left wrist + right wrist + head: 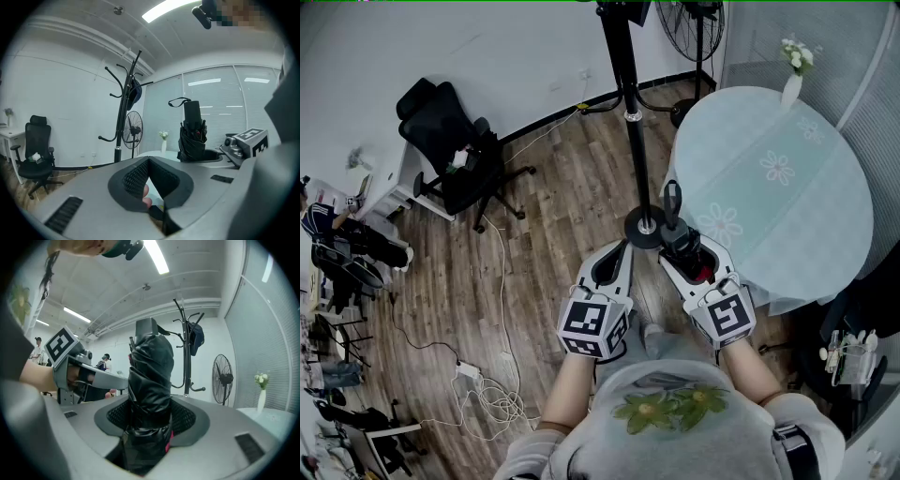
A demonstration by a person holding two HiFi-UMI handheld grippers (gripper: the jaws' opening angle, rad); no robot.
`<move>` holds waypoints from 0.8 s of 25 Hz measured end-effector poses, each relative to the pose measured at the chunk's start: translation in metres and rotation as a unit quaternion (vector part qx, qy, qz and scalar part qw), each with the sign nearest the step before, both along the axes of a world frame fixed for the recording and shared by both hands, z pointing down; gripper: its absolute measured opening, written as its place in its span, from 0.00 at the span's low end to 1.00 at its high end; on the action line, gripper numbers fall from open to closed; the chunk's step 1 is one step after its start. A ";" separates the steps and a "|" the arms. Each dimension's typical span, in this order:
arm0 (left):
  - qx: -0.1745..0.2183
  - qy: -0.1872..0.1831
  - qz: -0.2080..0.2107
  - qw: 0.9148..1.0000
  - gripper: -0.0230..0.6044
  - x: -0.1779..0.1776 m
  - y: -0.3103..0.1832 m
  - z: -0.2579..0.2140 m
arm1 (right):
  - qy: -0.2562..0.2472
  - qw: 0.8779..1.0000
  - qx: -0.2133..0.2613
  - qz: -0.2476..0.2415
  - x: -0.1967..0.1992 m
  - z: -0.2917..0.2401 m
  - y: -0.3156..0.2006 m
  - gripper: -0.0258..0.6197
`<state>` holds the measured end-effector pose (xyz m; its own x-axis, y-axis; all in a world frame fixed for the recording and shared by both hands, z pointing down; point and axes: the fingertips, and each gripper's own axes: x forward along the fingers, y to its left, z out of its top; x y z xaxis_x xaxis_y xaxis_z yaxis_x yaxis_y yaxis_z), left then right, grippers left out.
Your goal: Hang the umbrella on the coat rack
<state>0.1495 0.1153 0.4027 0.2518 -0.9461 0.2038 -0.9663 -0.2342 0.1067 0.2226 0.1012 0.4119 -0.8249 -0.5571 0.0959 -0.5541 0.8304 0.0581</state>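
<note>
A black coat rack (pixel 634 112) stands just ahead of me, its round base (pixel 645 228) on the wood floor between the two grippers. In the gripper views its hooks (pixel 123 93) show, and a dark cap (pixel 197 336) hangs on one. My right gripper (pixel 677 247) is shut on a folded black umbrella (pixel 673 202), held upright close to the right of the pole. The folded fabric (pixel 150 380) fills the jaws of the right gripper (pixel 150 416). The umbrella (pixel 192 136) also shows in the left gripper view. My left gripper (pixel 622 248), near the base, is shut with nothing held (pixel 149 161).
A round table (pixel 787 187) with a pale green cloth stands at the right, a vase of flowers (pixel 794 80) on its far side. A standing fan (pixel 692 28) is behind the rack. A black office chair (pixel 450 141) and loose cables (pixel 487 384) lie to the left.
</note>
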 end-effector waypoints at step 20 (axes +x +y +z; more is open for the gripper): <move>-0.003 0.013 0.002 1.000 0.04 -0.020 -0.038 0.008 | 0.018 0.999 0.015 -0.032 -0.050 0.006 -0.044 0.40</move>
<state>0.1298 0.0774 0.4102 0.2602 -0.9441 0.2025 -0.9624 -0.2365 0.1338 0.1726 0.0571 0.4181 -0.8552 -0.5064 0.1107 -0.4971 0.8617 0.1021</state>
